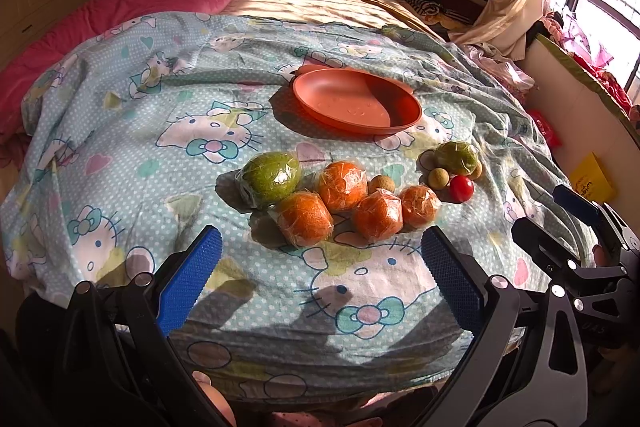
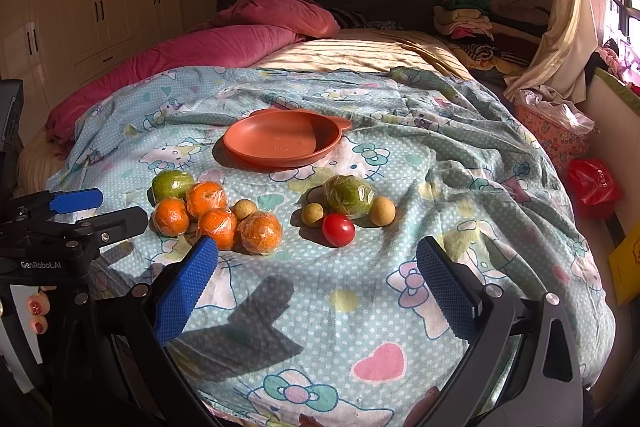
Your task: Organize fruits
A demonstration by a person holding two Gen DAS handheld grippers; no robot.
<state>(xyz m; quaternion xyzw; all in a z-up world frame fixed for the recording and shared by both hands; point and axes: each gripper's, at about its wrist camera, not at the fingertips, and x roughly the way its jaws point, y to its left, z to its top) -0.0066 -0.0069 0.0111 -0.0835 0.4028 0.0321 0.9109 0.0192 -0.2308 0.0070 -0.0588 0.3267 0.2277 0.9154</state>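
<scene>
An orange plate (image 1: 356, 101) (image 2: 282, 139) lies bare on the cartoon-print bedsheet (image 1: 120, 131). In front of it sit several plastic-wrapped oranges (image 1: 344, 185) (image 2: 218, 227), a wrapped green fruit (image 1: 272, 177) (image 2: 173, 183), a second green one (image 1: 457, 157) (image 2: 349, 195), a red tomato (image 1: 461, 188) (image 2: 338, 229) and small tan round fruits (image 1: 438, 179) (image 2: 382, 211). My left gripper (image 1: 320, 275) is open, hovering just short of the oranges. My right gripper (image 2: 316, 283) is open too, hanging in front of the tomato. Neither holds anything.
A pink quilt (image 2: 224, 47) lies along the bed's left side, with folded clothes (image 2: 464, 19) by the headboard. To the right are a curtain (image 2: 560, 27), a red bag (image 2: 592, 187) and a yellow box (image 1: 592, 181). Wardrobes (image 2: 96, 7) line the left wall.
</scene>
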